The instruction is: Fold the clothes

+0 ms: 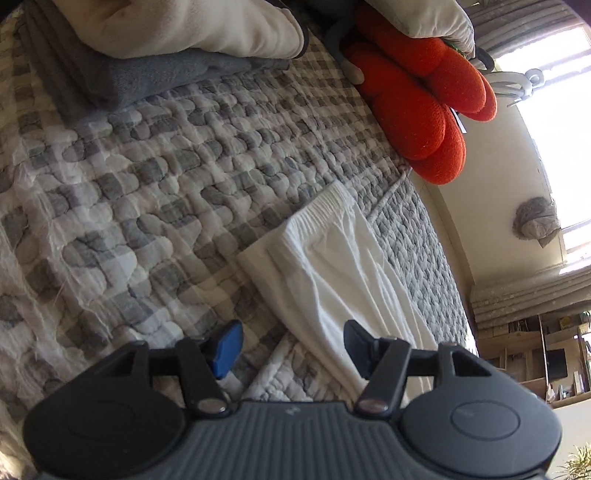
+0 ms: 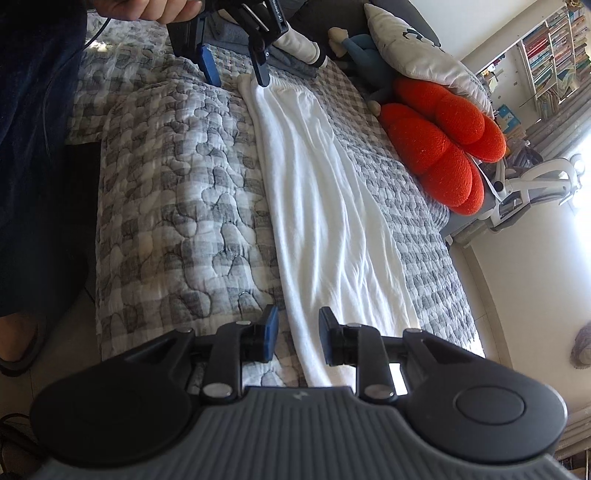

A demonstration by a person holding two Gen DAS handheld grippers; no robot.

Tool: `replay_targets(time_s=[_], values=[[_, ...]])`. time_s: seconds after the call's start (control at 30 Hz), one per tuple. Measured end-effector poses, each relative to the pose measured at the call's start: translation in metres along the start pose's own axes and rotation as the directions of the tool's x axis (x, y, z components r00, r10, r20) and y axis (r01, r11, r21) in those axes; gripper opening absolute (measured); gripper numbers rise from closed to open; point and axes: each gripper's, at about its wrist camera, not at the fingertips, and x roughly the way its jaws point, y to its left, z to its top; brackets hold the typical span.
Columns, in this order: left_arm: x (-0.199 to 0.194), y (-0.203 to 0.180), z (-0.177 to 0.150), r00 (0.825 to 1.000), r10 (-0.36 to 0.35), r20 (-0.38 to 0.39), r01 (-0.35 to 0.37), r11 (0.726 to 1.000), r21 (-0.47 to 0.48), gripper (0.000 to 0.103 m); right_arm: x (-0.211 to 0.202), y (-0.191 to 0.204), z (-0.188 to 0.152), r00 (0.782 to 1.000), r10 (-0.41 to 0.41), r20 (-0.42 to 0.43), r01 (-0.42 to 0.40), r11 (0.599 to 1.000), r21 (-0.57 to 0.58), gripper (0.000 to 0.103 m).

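White trousers point(image 2: 325, 206) lie lengthwise along the bed's point(image 2: 166, 192) far edge, folded narrow. Our left gripper point(image 1: 293, 345) sits open at the waistband, right gripper point(image 2: 295, 332) open over the hem, holding nothing. We'd pinch both ends squarely before folding over.

The left hand-held gripper point(image 1: 293, 341) tilts downward, its two blue-padded fingers point(image 1: 225, 347) spread well apart with nothing gripped between them. The right hand-held gripper point(image 2: 298, 334) also tilts downward, its fingers point(image 2: 271, 332) parted by a narrower gap, pressing on nothing. A bare hand point(image 2: 147, 9) clasps the left one's handle.
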Motion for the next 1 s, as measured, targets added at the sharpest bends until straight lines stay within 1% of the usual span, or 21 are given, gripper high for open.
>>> replay_targets(time_s=[0.03, 0.1, 0.17, 0.2, 0.27, 0.3, 0.33, 0.37, 0.4, 0.47, 0.53, 0.6, 0.63, 0.67, 0.7, 0.77, 0.83, 0.9, 1.0], values=[[0.001, -0.002, 0.001, 1.000, 0.000, 0.009, 0.000, 1.000, -0.004, 0.070, 0.001, 0.000, -0.001, 1.000, -0.004, -0.002, 0.004, 1.000, -0.003, 0.027], [0.008, -0.012, 0.001, 1.000, 0.016, 0.017, -0.016, 0.999, 0.036, 0.077, 0.002, -0.001, -0.001, 1.000, -0.004, -0.003, 0.004, 1.000, 0.004, 0.027], [0.013, -0.021, 0.002, 0.999, 0.037, 0.034, -0.038, 0.998, 0.051, 0.078, 0.003, -0.003, -0.001, 1.000, -0.003, -0.006, 0.003, 1.000, 0.016, 0.027], [0.014, -0.024, 0.003, 0.998, 0.049, 0.047, -0.051, 0.997, 0.052, 0.076, 0.003, -0.004, -0.002, 1.000, -0.001, -0.004, 0.001, 1.000, 0.020, 0.027], [0.018, -0.029, 0.004, 0.994, 0.086, 0.073, -0.091, 0.993, 0.073, 0.050, 0.006, -0.007, -0.003, 1.000, 0.006, 0.002, -0.006, 0.999, 0.036, 0.025], [0.022, -0.031, 0.004, 0.991, 0.111, 0.069, -0.117, 0.988, 0.096, 0.021, 0.007, -0.008, -0.004, 1.000, 0.004, 0.006, -0.004, 0.999, 0.040, 0.024], [0.024, -0.031, 0.005, 0.991, 0.116, 0.065, -0.123, 0.987, 0.105, 0.006, 0.008, -0.010, -0.004, 1.000, 0.001, 0.009, -0.001, 0.999, 0.045, 0.018], [0.023, -0.028, 0.005, 0.992, 0.104, 0.066, -0.110, 0.990, 0.093, 0.005, 0.010, -0.011, -0.006, 1.000, -0.009, -0.001, 0.009, 0.999, 0.040, 0.005], [0.019, -0.027, 0.006, 0.993, 0.092, 0.079, -0.098, 0.992, 0.077, 0.004, 0.010, -0.013, -0.007, 1.000, -0.006, -0.001, 0.006, 0.999, 0.046, 0.003], [0.005, -0.029, 0.009, 0.990, 0.050, 0.130, -0.061, 0.995, 0.083, 0.004, 0.007, -0.020, -0.008, 1.000, -0.008, 0.014, 0.007, 0.997, 0.081, 0.002], [-0.011, -0.033, 0.010, 0.985, -0.010, 0.172, -0.006, 0.996, 0.092, 0.003, 0.000, -0.031, -0.006, 0.999, -0.016, 0.042, 0.010, 0.991, 0.136, 0.002], [-0.020, -0.037, 0.012, 0.980, -0.060, 0.192, 0.041, 0.994, 0.100, 0.003, -0.006, -0.040, -0.005, 0.998, -0.029, 0.061, 0.017, 0.982, 0.189, 0.002], [-0.022, -0.038, 0.013, 0.979, -0.072, 0.193, 0.054, 0.994, 0.099, 0.003, -0.008, -0.044, -0.005, 0.997, -0.038, 0.066, 0.023, 0.976, 0.214, 0.002], [-0.023, -0.037, 0.014, 0.979, -0.075, 0.187, 0.059, 0.994, 0.092, 0.003, -0.005, -0.046, -0.006, 0.997, -0.062, 0.049, 0.050, 0.975, 0.217, 0.003], [-0.022, -0.036, 0.016, 0.981, -0.075, 0.181, 0.060, 0.995, 0.083, 0.003, -0.002, -0.044, -0.008, 0.997, -0.067, 0.024, 0.060, 0.977, 0.204, 0.004], [-0.021, -0.035, 0.017, 0.982, -0.078, 0.173, 0.066, 0.995, 0.075, 0.003, 0.000, -0.036, -0.011, 0.999, -0.033, 0.004, 0.031, 0.983, 0.182, 0.005], [-0.020, -0.036, 0.019, 0.981, -0.089, 0.171, 0.076, 0.994, 0.078, 0.003, -0.003, -0.028, -0.010, 1.000, -0.013, 0.013, 0.010, 0.986, 0.164, 0.006], [-0.023, -0.037, 0.018, 0.980, -0.101, 0.170, 0.088, 0.993, 0.080, 0.003, -0.008, -0.023, -0.006, 0.999, -0.012, 0.033, 0.007, 0.988, 0.153, 0.007], [-0.026, -0.037, 0.017, 0.980, -0.105, 0.167, 0.093, 0.993, 0.078, 0.003, -0.010, -0.016, -0.005, 0.999, -0.027, 0.045, 0.021, 0.993, 0.119, 0.013]])
